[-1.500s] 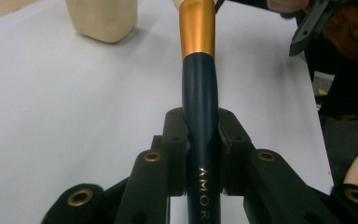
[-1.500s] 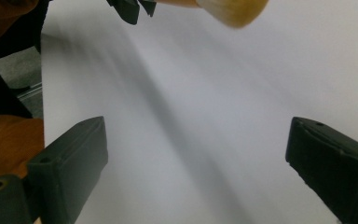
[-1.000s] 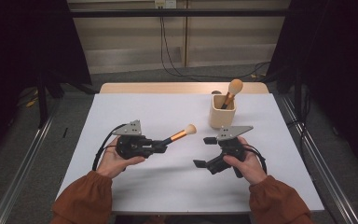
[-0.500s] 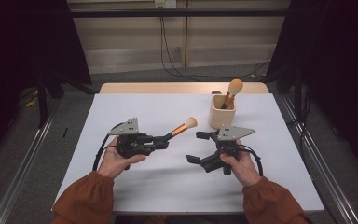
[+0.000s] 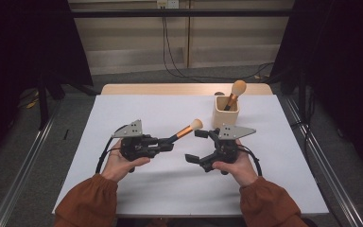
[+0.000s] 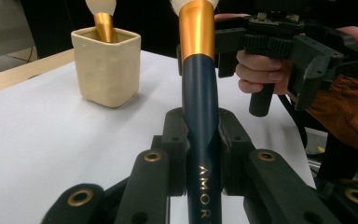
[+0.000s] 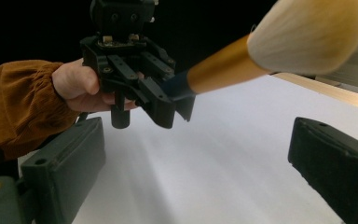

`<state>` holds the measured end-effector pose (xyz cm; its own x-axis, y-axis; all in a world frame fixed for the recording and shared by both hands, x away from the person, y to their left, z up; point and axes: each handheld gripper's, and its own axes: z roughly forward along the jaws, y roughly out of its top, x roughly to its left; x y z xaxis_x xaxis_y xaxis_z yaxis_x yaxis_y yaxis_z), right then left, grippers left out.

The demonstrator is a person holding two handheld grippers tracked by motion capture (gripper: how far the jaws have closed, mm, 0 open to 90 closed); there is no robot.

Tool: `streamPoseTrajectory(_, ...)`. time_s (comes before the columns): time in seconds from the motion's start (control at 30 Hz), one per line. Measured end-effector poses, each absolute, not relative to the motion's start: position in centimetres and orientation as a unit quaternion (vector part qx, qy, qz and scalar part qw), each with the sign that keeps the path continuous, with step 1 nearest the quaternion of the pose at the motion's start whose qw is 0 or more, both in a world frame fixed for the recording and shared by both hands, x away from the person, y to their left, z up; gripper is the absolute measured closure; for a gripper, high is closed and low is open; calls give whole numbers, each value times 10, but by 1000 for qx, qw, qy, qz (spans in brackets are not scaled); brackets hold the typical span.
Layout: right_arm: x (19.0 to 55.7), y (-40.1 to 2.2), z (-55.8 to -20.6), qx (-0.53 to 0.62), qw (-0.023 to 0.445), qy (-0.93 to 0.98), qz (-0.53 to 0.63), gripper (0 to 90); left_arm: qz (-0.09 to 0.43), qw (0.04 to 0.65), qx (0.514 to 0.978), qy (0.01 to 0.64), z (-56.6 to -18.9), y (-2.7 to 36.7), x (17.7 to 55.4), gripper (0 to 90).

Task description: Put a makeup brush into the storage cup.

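Note:
A makeup brush (image 5: pixel 184 132) with a dark blue handle, gold ferrule and pale bristles is held level above the white table (image 5: pixel 137 113). My left gripper (image 5: pixel 169 144) is shut on its handle (image 6: pixel 199 116), with the head pointing right. My right gripper (image 5: pixel 196 146) stands open just right of and below the brush head, its jaws facing left and nothing between them. In the right gripper view the brush head (image 7: pixel 307 32) hangs above the wide gap between the pads (image 7: pixel 70 158). A cream square cup (image 5: pixel 226 113) at the back right holds a second brush (image 5: pixel 237 89).
The cup (image 6: pixel 106 65) stands just behind my right hand. White table surface stretches to the left, the front and the far right. The table's wooden far edge (image 5: pixel 170 89) and metal floor rails flank the work area.
My right gripper has shifted a little left and turned toward the brush head. The left gripper and its brush have stayed nearly still.

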<state>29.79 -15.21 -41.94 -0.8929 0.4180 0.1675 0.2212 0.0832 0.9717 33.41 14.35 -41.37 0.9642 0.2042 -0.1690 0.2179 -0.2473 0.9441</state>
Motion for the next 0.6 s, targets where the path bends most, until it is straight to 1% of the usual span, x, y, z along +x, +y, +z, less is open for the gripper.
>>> streamPoseTrajectory(0.17, 300, -150, -419, 222, 77, 728, 644, 79, -9, 600, 789, 132, -415, 141, 334, 764)
streamPoseTrajectory(0.37, 303, -146, -419, 225, 64, 723, 650, 173, -12, 600, 789, 130, -416, 139, 333, 763)
streamPoseTrajectory(0.43, 304, -145, -419, 224, 56, 722, 652, 241, -11, 598, 791, 129, -417, 139, 332, 764)
streamPoseTrajectory(0.5, 304, -144, -419, 224, 52, 719, 656, 284, -12, 597, 792, 128, -418, 138, 332, 764)
streamPoseTrajectory(0.57, 305, -143, -419, 223, 49, 717, 658, 367, -13, 597, 792, 129, -419, 137, 332, 763)
streamPoseTrajectory(0.6, 305, -144, -419, 225, 46, 715, 660, 385, -13, 595, 794, 128, -420, 137, 332, 764)
